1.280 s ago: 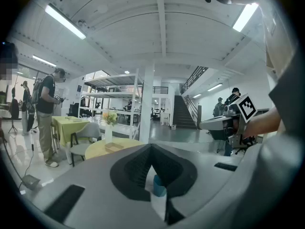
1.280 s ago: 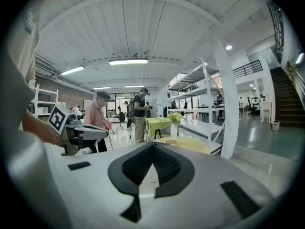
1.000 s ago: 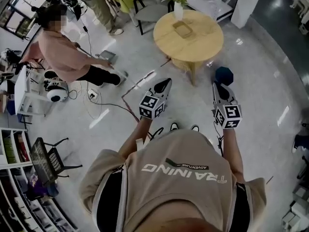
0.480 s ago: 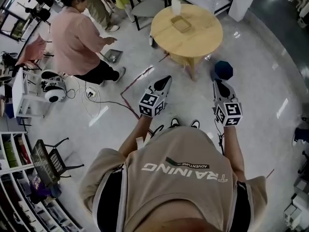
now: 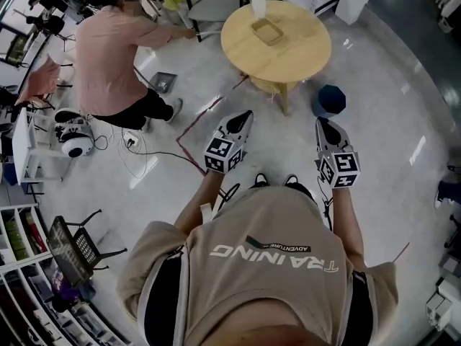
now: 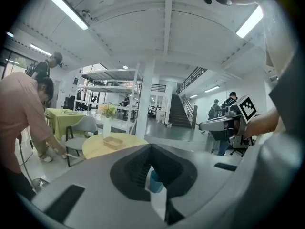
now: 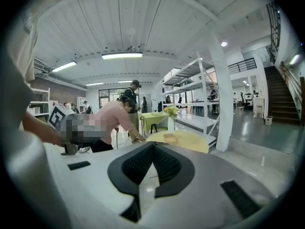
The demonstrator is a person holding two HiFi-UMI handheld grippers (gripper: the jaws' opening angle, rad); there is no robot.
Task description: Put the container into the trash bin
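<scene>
A shallow tan container (image 5: 268, 31) lies on the round wooden table (image 5: 302, 56) ahead of me, beside a white vase of flowers (image 5: 258, 2). A dark blue trash bin (image 5: 329, 101) stands on the floor right of the table's legs. My left gripper (image 5: 241, 121) and right gripper (image 5: 322, 127) are held out side by side above the floor, short of the table, both shut and empty. In the left gripper view the container (image 6: 113, 141) lies beyond the left gripper (image 6: 151, 147), and the bin (image 6: 155, 181) shows through the slit. The right gripper (image 7: 153, 144) faces the container (image 7: 169, 137).
A person in a pink top (image 5: 108, 56) bends toward a grey chair (image 5: 209, 9) left of the table. Cables (image 5: 155, 153) and a red floor line (image 5: 205, 117) cross the floor to my left. Shelving (image 5: 29, 150) stands at the far left.
The table and bin have come a little closer and lower in view. The person in pink has shifted right and reached toward the chair. Both grippers keep their pose.
</scene>
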